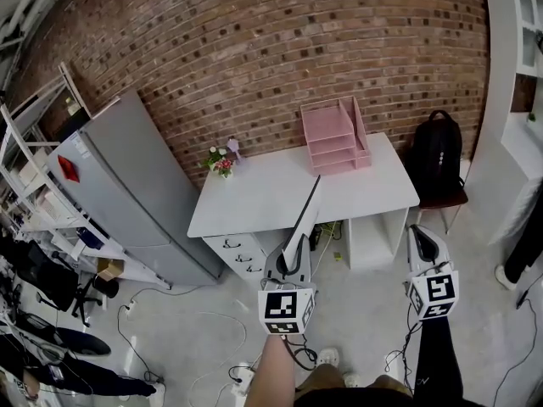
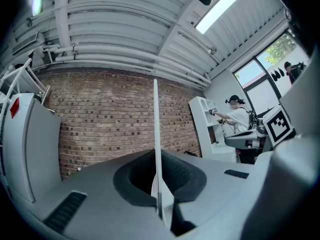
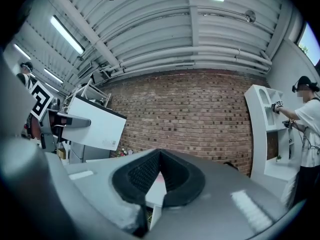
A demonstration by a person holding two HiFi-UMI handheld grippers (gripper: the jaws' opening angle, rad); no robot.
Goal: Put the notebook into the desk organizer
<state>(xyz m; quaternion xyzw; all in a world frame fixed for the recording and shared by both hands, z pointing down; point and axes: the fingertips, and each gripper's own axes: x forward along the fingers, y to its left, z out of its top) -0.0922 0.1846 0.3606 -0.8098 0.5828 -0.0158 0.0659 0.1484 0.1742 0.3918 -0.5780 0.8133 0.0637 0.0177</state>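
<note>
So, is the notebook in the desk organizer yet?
Out: the notebook is clamped in the left hand-held gripper, well short of the pink desk organizer.

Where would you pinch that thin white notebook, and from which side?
By its near edge, coming in edge-on so both flat covers get pressed, as the left tongs do now. The thin white notebook is flat, and its free far end could then slide into the pink tiered desk organizer.
</note>
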